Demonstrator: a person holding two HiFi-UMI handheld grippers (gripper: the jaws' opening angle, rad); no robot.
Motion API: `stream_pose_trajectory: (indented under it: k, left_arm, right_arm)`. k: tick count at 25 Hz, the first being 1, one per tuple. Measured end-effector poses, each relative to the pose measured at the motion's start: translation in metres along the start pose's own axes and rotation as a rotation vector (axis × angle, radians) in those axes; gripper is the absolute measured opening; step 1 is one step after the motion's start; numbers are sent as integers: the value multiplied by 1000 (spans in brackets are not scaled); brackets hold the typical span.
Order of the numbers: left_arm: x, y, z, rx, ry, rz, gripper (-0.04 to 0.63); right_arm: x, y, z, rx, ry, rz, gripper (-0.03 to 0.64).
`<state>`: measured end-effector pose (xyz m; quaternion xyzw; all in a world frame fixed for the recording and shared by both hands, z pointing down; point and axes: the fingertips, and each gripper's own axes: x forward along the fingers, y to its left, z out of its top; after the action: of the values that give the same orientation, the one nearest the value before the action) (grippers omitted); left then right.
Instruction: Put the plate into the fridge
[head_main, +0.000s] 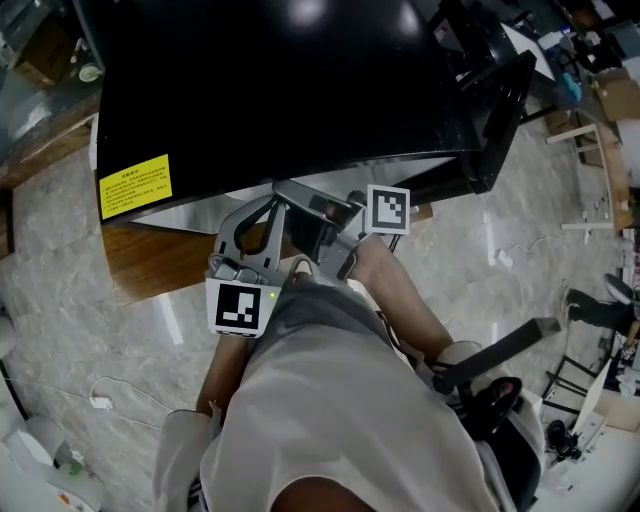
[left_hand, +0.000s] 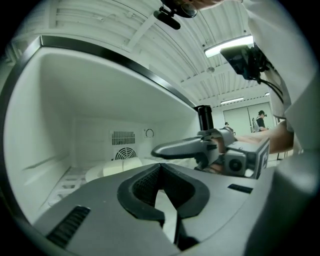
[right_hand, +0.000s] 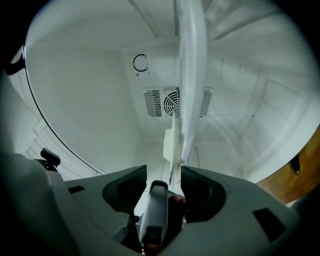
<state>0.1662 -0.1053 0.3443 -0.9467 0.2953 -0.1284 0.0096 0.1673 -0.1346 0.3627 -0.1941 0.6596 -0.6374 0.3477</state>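
A: Nearest: right gripper (right_hand: 163, 172), jaws wide, rim of the plate (right_hand: 191, 75) loose between them; the plate runs edge-on, straight ahead, inside the fridge (right_hand: 90, 100).
B: And the left gripper (left_hand: 159, 167)?
A: Closed, empty, alongside. The right one is nearer.

**Person with two hand-held grippers: dress and hardware**

Loose off-white top (head_main: 330, 400) with a wide short sleeve (head_main: 185, 445) at the left. Left gripper (left_hand: 160, 170): smooth light-grey moulded shell with a ribbed black slot on its near left, jaws lined with black cross-hatched pads (left_hand: 142, 187), and an open silver frame behind. The left marker cube (head_main: 240, 308) has a black-and-white square pattern and a small green light (head_main: 272, 296). Right gripper (right_hand: 164, 171): same grey shell and black jaw lining. The right marker cube (head_main: 388, 210) is white-bordered and black-patterned.
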Motion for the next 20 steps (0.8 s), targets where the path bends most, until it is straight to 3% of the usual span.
stream_pose_trajectory:
  k: [3,7,9,11,13,16,20]
  left_arm:
    - [2,15,-3,-34,9,29,18]
    - [14,25,-3,2,14,21,18]
    - [9,29,4,-7,-12,44,18]
    - [-3,39,2,-12,-4,97,18]
    - [-15,51,-9,2,37,148,18]
    - [-20,63,-23,-27,71,176,18]
    - [-14,68,-26,-36,72,171,18]
  right_arm:
    - [-5,11,-7,-12,11,48,201]
    - [-16,18,-16,-129,8,22,199]
    - [-20,20,-23,-260,24,-22,186]
    - [-24,14,-30,-437,60,-105,78]
    - [-22,7,-33,-623,106,-185,39]
    - [-11,-1,-41,-839,199,-252,28]
    - [6,-12,-48,-999,294,-301,26]
